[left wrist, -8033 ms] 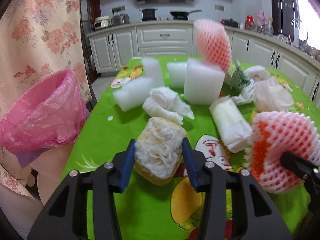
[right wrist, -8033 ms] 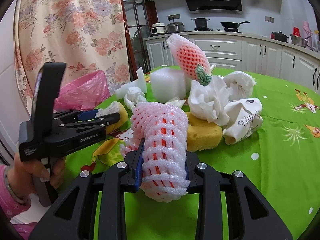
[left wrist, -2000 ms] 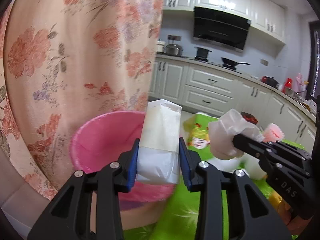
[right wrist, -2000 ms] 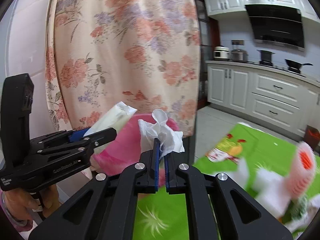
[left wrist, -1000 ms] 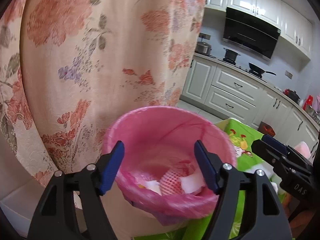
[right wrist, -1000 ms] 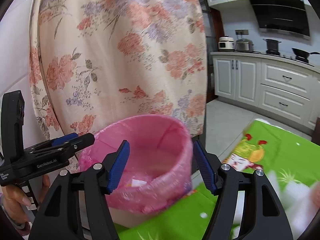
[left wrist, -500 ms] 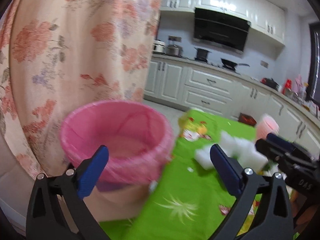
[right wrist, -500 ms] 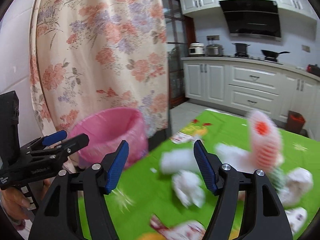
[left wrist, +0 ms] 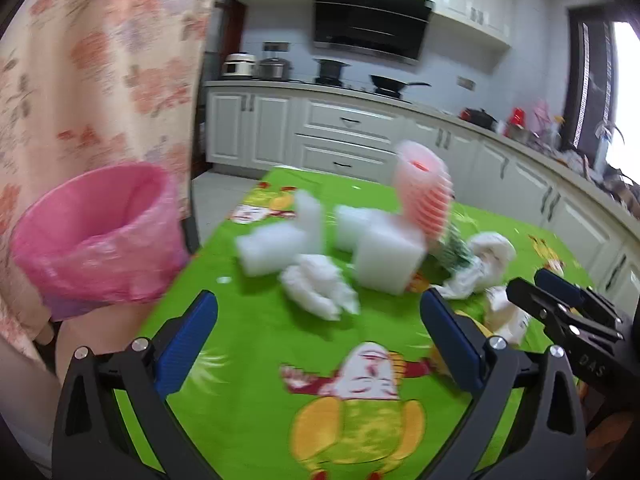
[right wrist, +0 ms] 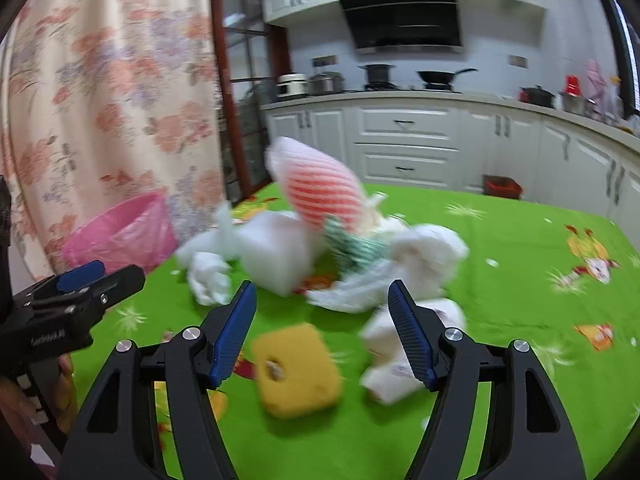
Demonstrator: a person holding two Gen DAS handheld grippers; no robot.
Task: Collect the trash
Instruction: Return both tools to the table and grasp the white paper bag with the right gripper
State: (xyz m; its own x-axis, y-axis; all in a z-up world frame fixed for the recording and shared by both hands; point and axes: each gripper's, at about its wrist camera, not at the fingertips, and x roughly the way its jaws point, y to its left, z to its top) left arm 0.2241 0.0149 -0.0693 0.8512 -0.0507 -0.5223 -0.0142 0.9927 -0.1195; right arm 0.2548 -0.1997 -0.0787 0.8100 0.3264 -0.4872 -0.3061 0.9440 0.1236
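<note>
Both grippers are open and empty above the green tablecloth. My left gripper [left wrist: 320,344] faces a crumpled white tissue [left wrist: 318,286] and white foam blocks [left wrist: 386,262]. A pink-lined trash bin [left wrist: 96,236] stands at the table's left edge, also in the right wrist view [right wrist: 120,232]. My right gripper [right wrist: 322,336] hovers over a yellow sponge [right wrist: 296,368] and a white paper wad [right wrist: 400,356]. A red-and-white foam fruit net [right wrist: 320,186] leans up behind the foam blocks [right wrist: 276,256]. The views are motion-blurred.
A floral curtain [right wrist: 100,100] hangs behind the bin. White kitchen cabinets [right wrist: 404,148] run along the far side. More crumpled plastic and tissue [right wrist: 424,256] lie mid-table. The other gripper shows at the right of the left wrist view [left wrist: 568,312].
Both grippers have swung away from the bin, back over the table, and stay open. The bin has shifted to the left of both views. The trash pile is now ahead.
</note>
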